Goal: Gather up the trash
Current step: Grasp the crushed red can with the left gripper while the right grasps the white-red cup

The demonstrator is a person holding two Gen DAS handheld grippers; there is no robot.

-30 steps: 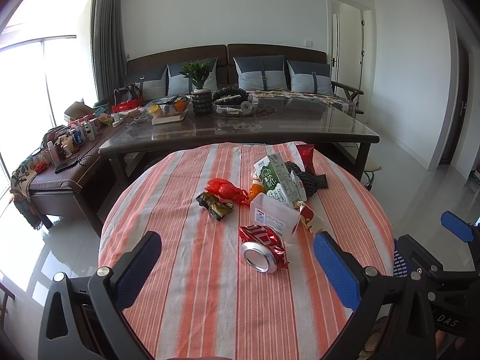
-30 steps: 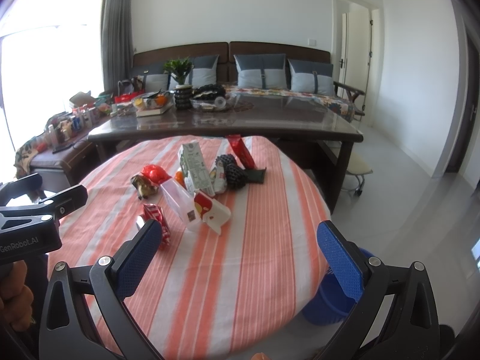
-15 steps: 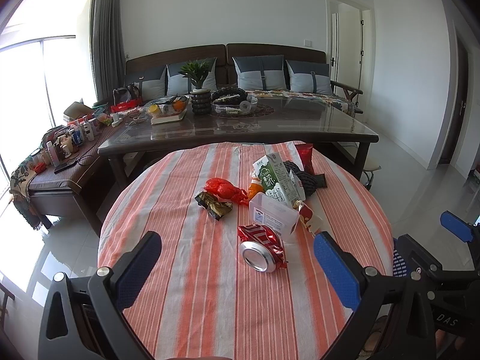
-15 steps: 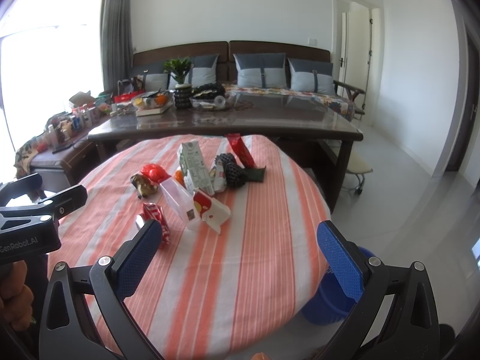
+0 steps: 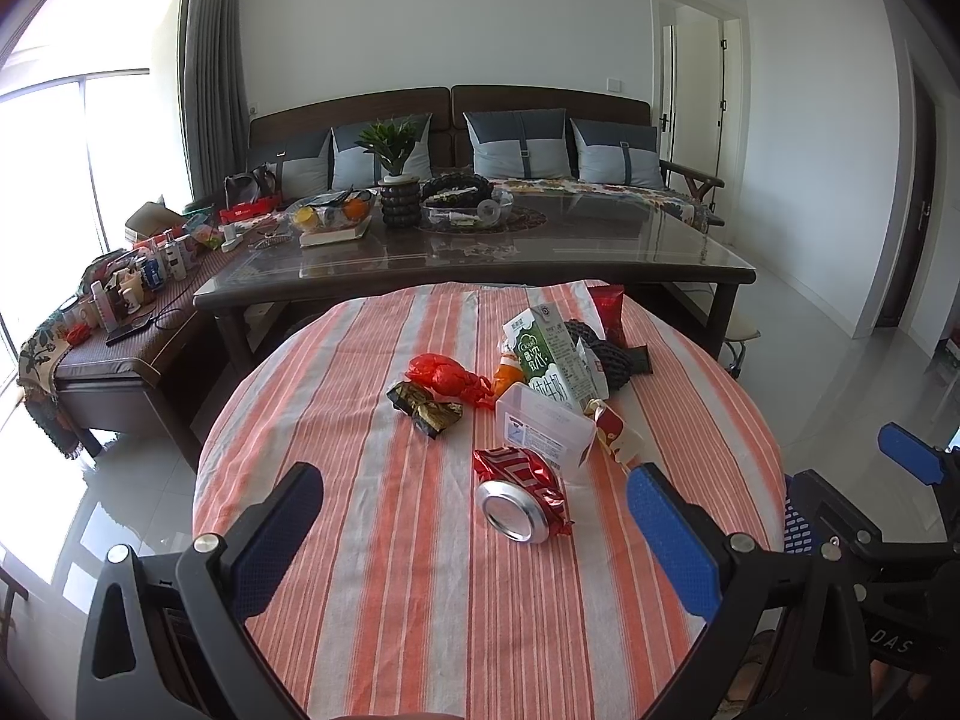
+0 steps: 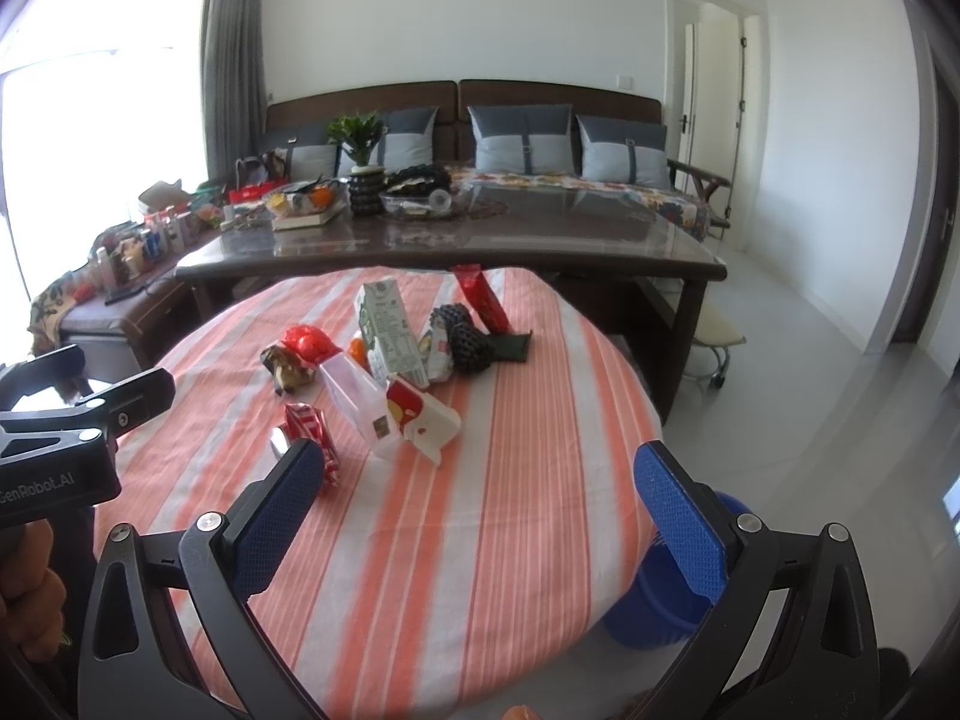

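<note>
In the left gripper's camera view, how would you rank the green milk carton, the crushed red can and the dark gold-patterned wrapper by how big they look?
1. Green milk carton, largest.
2. Crushed red can; it lies nearest the camera, which flatters it.
3. Dark gold-patterned wrapper, smallest.

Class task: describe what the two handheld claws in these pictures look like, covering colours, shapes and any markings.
Both the left claw and the right claw have black frames with triangular cut-outs and silver bolts. Each has two fingers faced with blue dimpled pads. White lettering "GenRobot.AI" marks the left claw's body in the right view; "DAS" shows on the right claw's body in the left view.
</note>
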